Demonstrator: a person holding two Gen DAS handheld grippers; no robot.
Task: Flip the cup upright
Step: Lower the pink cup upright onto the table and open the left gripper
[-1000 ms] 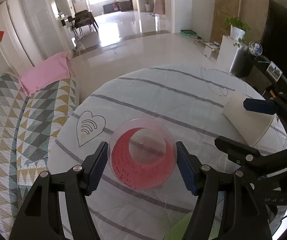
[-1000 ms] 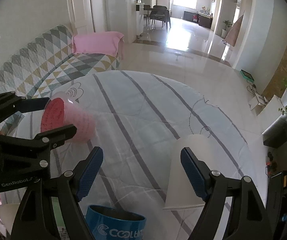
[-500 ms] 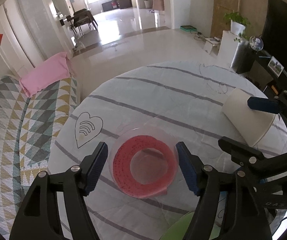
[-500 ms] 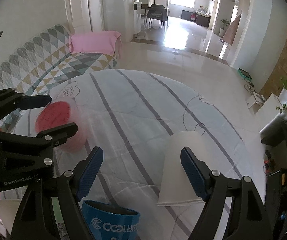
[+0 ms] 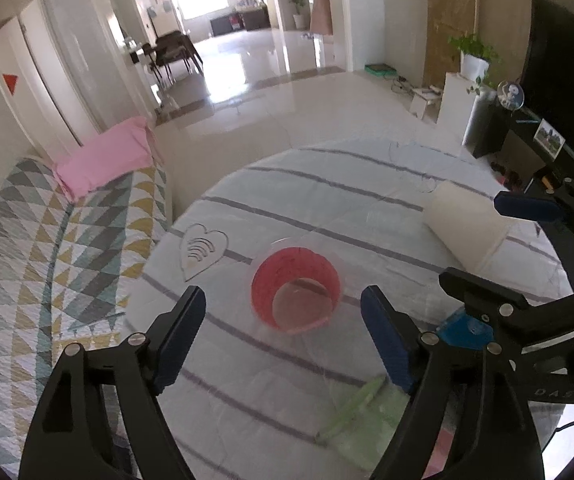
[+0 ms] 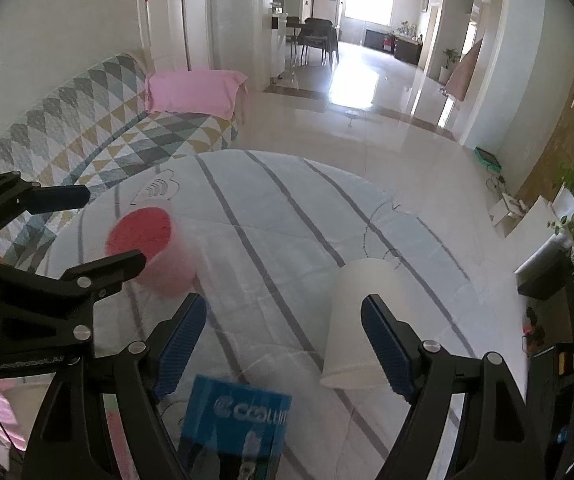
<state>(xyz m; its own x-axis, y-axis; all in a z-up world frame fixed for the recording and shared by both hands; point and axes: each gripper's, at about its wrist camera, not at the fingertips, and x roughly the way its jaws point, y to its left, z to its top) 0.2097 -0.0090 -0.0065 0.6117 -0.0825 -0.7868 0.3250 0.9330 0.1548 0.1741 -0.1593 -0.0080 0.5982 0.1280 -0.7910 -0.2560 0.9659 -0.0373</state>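
A clear plastic cup with a red band (image 5: 295, 289) stands upright on the striped round table (image 5: 327, 184), mouth up. My left gripper (image 5: 283, 336) is open and empty, drawn back just short of it. The cup also shows in the right wrist view (image 6: 149, 250), beyond the left gripper's fingers (image 6: 59, 198). A white paper cup (image 6: 361, 320) lies on its side, mouth toward me. My right gripper (image 6: 283, 340) is open around nothing, its right pad just before the white cup's rim. The white cup also shows in the left wrist view (image 5: 467, 226).
A blue can (image 6: 239, 420) stands close under my right gripper. A green packet (image 5: 363, 416) lies on the table near my left gripper. A heart-shaped mark (image 5: 203, 246) is on the cloth. A patterned sofa (image 5: 47, 260) with a pink pillow (image 5: 103, 158) borders the table's left.
My left gripper set the red-banded cup upright on the table, opened and pulled back. My right gripper stayed open near the white cup.
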